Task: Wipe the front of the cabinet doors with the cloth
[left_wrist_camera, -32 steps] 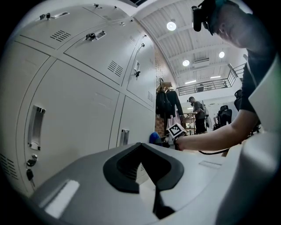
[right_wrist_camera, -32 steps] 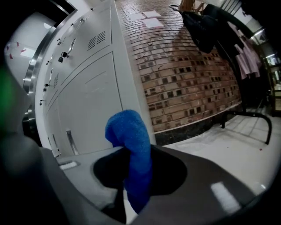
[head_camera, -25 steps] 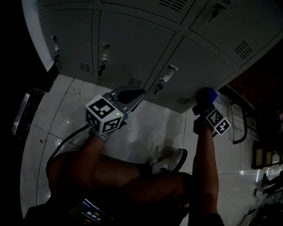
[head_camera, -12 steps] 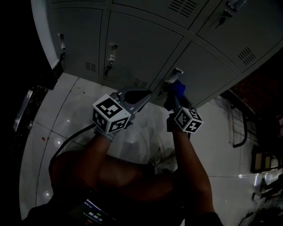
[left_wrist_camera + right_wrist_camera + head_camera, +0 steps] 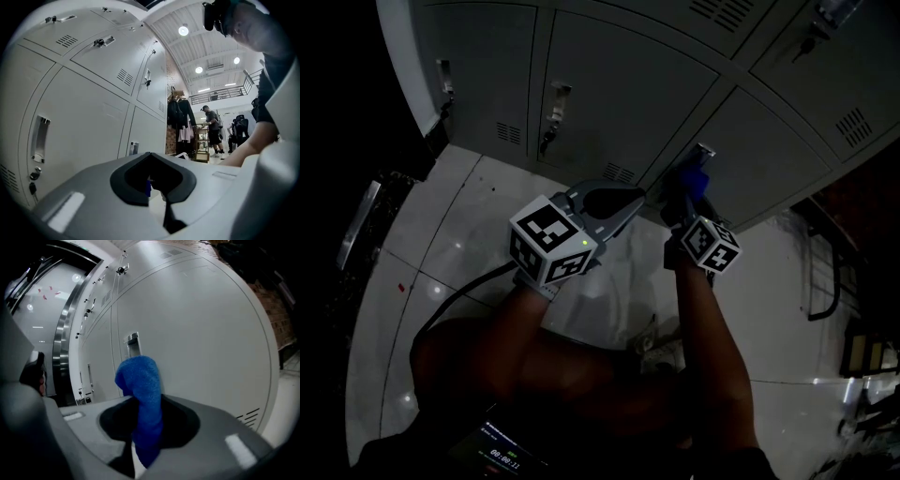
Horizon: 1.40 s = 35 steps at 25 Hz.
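As the head view looks steeply down, a bank of grey metal cabinet doors (image 5: 609, 84) fills the top of the picture above a pale tiled floor (image 5: 459, 234). The right gripper (image 5: 695, 192) is at a bottom-row door. Its blue terry cloth (image 5: 698, 178) sits right beside that door's silver latch (image 5: 704, 153), at the door's latch edge. Whether cloth and metal touch cannot be told in the dim light. The left gripper (image 5: 614, 201) hangs just beside it, off the doors and over the floor near the cabinet's bottom edge, with its black-and-white marker cube (image 5: 553, 242) toward the camera. A small dark screen with lit digits (image 5: 502, 457) sits at the picture's bottom edge.

From the left gripper view, the left gripper (image 5: 165, 208) has its jaws together, meeting in a thin seam with nothing clamped. A thin blue sliver (image 5: 148, 187) shows in the dark recess, too small to identify. Pale doors (image 5: 84, 122) with a recessed latch (image 5: 40, 138) rise on the left. Far off are people (image 5: 213, 129), hanging dark clothes (image 5: 180, 115) and round ceiling lights (image 5: 183, 31).

In the right gripper view, the right gripper (image 5: 146, 439) is clamped on the cloth (image 5: 140, 390). The cloth stands upright out of the jaws, its rounded top folded over just below the latch (image 5: 132, 344) of the door (image 5: 201, 329). Vent slots (image 5: 248, 417) mark that door's lower corner.
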Each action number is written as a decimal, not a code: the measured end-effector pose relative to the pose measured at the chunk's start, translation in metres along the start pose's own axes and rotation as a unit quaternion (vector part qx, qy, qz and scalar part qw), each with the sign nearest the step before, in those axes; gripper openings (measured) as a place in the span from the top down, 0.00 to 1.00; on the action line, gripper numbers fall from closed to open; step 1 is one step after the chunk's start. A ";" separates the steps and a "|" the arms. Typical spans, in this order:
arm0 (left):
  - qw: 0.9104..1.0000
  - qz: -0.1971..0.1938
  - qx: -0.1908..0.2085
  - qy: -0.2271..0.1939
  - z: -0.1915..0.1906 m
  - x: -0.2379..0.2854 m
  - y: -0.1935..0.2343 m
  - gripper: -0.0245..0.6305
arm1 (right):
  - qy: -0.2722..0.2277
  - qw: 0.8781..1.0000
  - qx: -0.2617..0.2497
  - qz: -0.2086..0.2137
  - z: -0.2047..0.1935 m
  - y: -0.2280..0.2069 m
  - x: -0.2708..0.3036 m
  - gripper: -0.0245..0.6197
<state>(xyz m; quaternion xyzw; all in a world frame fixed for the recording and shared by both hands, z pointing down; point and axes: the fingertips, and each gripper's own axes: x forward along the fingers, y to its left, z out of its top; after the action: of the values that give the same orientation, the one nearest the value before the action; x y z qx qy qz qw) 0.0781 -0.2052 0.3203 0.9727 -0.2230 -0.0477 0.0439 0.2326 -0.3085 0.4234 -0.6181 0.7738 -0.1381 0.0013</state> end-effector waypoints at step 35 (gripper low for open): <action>1.000 0.003 0.003 0.008 -0.006 0.001 0.000 0.96 | -0.030 0.976 0.076 -0.202 0.000 -0.136 -0.086 0.80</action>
<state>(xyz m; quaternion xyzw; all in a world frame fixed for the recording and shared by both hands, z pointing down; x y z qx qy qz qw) 0.0798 -0.2057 0.3257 0.9724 -0.2262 -0.0391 0.0429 0.3835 -0.2528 0.4384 -0.7637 0.6196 -0.1758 0.0436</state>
